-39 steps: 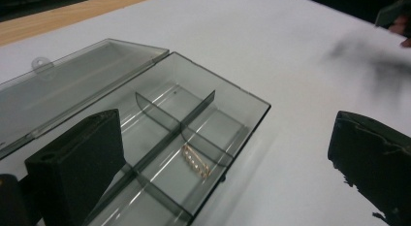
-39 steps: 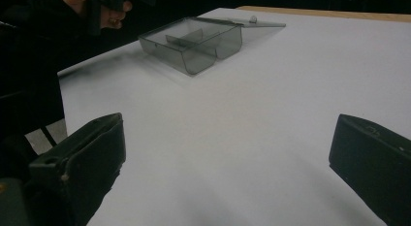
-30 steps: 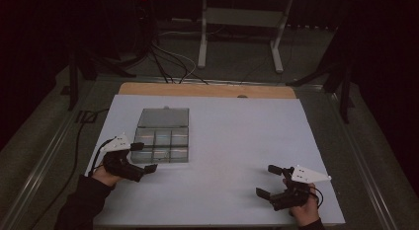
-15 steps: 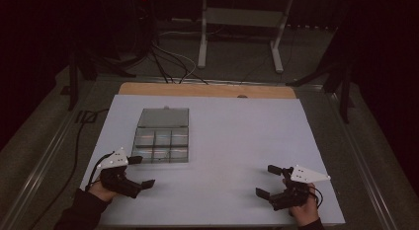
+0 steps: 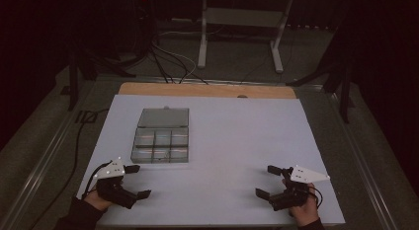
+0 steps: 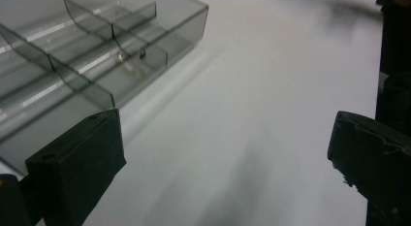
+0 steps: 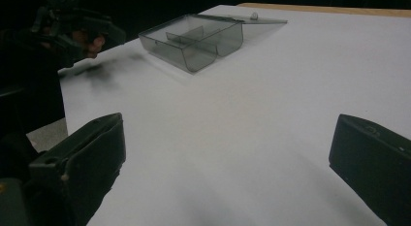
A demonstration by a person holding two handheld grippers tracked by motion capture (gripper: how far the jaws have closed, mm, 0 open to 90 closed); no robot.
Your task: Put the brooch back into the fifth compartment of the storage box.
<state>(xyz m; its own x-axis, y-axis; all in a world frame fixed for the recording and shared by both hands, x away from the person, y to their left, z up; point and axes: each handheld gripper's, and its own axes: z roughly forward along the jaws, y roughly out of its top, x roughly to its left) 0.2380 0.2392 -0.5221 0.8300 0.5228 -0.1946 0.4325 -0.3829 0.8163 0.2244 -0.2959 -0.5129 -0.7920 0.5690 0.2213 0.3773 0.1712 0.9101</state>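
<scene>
A clear grey compartment box (image 5: 161,137) lies open on the white table (image 5: 237,136), its lid flat behind it. In the left gripper view the box (image 6: 72,61) is at the upper left, with a small metal part (image 6: 122,55) in one compartment. My left gripper (image 5: 138,181) is open near the front left corner, just in front of the box, jaws wide apart (image 6: 225,148) over bare table. My right gripper (image 5: 268,181) is open at the front right, holding nothing (image 7: 228,153). The right gripper view shows the box (image 7: 201,34) far off.
A wooden strip (image 5: 207,90) runs along the table's far edge. Cables (image 5: 168,62) and a white metal stand (image 5: 237,32) sit on the floor beyond. A black cable (image 5: 76,151) trails off the table's left side.
My left gripper has drawn back from beside the box toward the front left edge of the table. The right gripper has stayed put.
</scene>
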